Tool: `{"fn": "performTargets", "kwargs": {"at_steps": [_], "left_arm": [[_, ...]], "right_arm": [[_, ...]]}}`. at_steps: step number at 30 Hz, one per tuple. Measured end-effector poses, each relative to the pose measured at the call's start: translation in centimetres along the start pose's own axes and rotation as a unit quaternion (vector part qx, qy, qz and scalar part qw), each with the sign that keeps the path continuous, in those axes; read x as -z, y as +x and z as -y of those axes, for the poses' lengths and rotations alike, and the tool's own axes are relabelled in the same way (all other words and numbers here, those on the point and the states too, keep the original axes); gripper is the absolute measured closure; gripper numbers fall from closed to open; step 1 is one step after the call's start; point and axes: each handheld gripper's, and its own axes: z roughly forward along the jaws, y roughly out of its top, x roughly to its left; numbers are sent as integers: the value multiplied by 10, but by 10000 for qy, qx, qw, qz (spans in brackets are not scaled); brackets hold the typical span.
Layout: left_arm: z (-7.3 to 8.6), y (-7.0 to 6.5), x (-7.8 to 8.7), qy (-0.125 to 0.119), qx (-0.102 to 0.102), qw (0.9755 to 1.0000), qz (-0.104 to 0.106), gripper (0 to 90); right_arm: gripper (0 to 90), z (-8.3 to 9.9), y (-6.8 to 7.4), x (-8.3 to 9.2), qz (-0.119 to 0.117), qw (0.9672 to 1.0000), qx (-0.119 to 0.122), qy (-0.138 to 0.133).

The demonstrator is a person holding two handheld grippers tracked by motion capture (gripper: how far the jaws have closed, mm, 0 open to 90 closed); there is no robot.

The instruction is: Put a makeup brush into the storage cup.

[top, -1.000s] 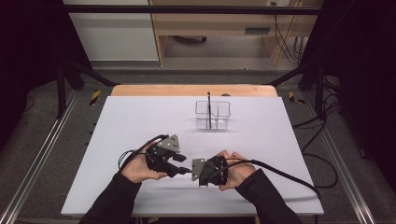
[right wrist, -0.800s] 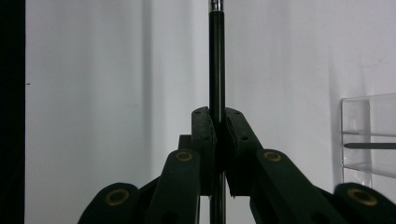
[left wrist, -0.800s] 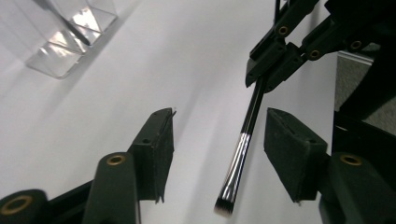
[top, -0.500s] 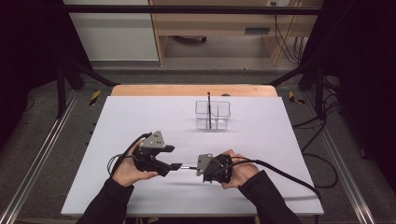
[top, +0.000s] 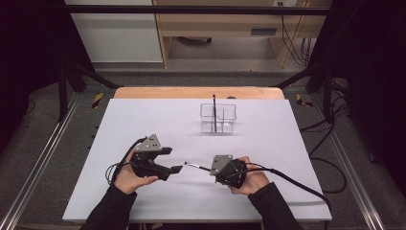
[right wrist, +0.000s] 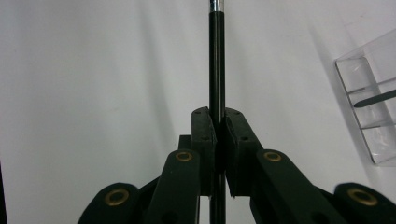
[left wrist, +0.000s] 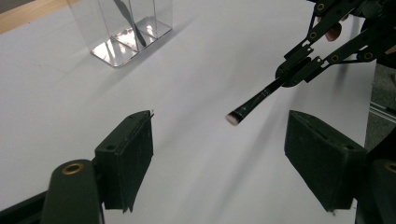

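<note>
The black brush (top: 196,166) lies level above the white worktop (top: 287,143), a little toward its near edge and about midway between the left and right edges. Its handle end is clamped in the right gripper (top: 211,170), whose 2 jaws are pressed tight on the shaft. The right gripper view shows that grip close up: the black shaft (right wrist: 216,70) runs straight up out from between the closed pads to a silver ferrule at the top edge of the picture. The left gripper view shows what the other 2 do not, the pale tip of the brush (left wrist: 233,119) pointing into the gap between the left gripper's jaws without touching either pad. The left gripper (top: 176,169) stands wide apart with nothing held; its jaws have just been opening. In the high view it sits just left of the brush tip, held in the left hand (top: 127,175). Toward the far edge stands a clear divided holder (top: 218,119) with 1 dark tool (top: 215,108) upright in it.
</note>
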Motion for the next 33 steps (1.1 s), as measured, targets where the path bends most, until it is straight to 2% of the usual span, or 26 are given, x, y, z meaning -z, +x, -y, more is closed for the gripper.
{"fn": "performTargets", "kwargs": {"at_steps": [7,11,13,21,33], "left_arm": [[4,-1,2,-197,192,9996,-105,226],[6,-2,1,-292,244,9991,-166,220],[7,-3,1,-347,293,9988,-196,216],[10,-5,-4,-648,483,9961,-340,207],[14,-9,-16,-888,727,9927,-381,199]], "right_arm": [[843,10,0,0,84,9990,-313,-305],[843,14,0,0,164,9969,-575,-511],[843,15,-1,1,242,9963,-665,-498],[843,14,-3,1,337,9891,-1166,-828],[843,15,-2,-3,376,9769,-1660,-1293]]}}
